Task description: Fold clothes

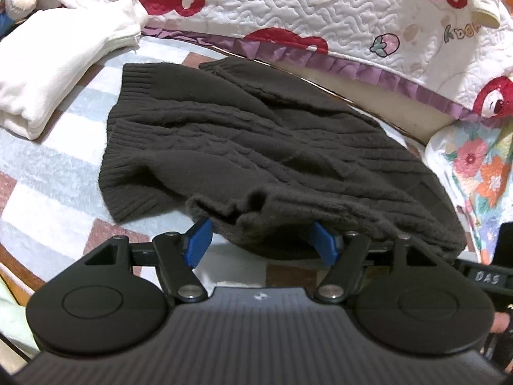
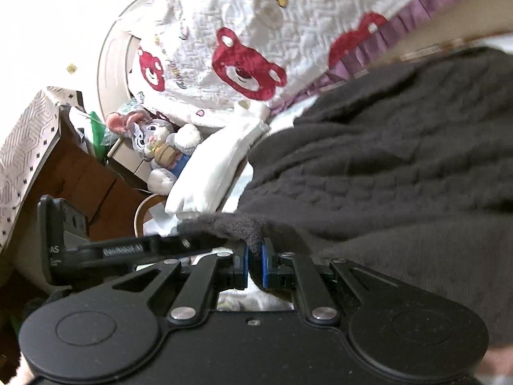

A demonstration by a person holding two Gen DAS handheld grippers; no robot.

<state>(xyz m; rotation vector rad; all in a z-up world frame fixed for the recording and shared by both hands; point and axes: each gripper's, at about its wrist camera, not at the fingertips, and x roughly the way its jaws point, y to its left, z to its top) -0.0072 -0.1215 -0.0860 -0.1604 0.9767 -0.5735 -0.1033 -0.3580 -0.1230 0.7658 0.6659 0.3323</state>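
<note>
Folding is mid-step, by my read: the dark knit sweater (image 1: pixel 243 134) lies spread on the striped bed sheet (image 1: pixel 48 166), partly doubled over already, with its ribbed hem and a cuff at the far side, toward the bear-print quilt (image 1: pixel 288 3).

Left gripper (image 1: pixel 261 240): jaws wide open, blue pads either side of the sweater's near edge. The knit bunches down between them but nothing is pinched yet.

Right gripper (image 2: pixel 255 264): jaws closed on a fold of the same near edge; a lip of fabric sticks up from between the pads. That corner looks slightly lifted off the bed, though the blur makes it hard to be sure.

Folded white garment (image 1: pixel 61 70) sits just left of the sweater, not touching it as far as I can tell. Plush toy (image 2: pixel 160 150) lies beyond the white garment. Floral fabric (image 1: pixel 481 173) right of the sweater.

Next move, as I judge it:
- left needs to close on the bunched edge, catching both layers
- then both lift together and carry the near edge toward the far hem
- keep tension even; thick knit will sag in the middle
- risk: a one-sided grip drags the sweater skew toward the white garment.
</note>
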